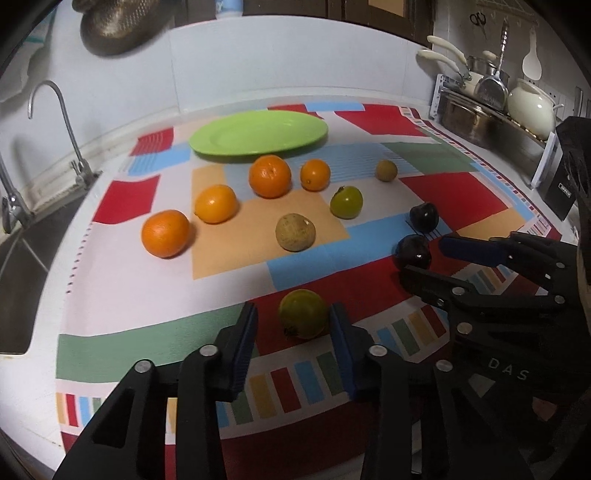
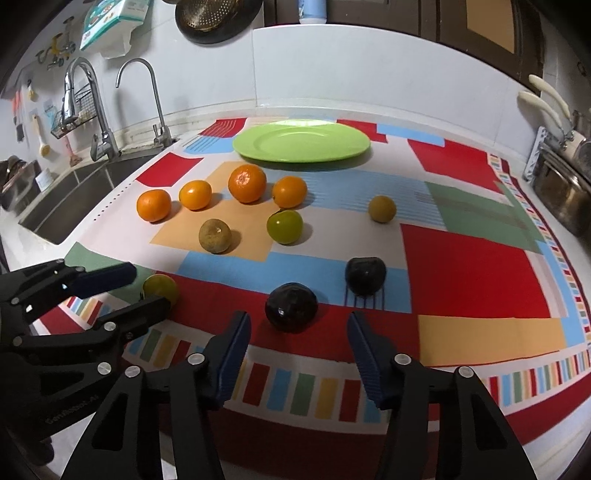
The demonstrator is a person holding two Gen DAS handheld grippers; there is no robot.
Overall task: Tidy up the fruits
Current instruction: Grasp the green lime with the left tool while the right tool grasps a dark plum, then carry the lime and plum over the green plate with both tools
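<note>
A green plate lies empty at the back of a patchwork cloth. Several oranges sit in front of it, with a brown fruit, a green fruit, a small tan fruit and two dark plums. My left gripper is open around a yellow-green fruit. My right gripper is open, its jaws either side of the nearer dark plum.
A steel sink with taps lies left of the cloth. A rack with pots stands at the right. A strainer hangs on the back wall.
</note>
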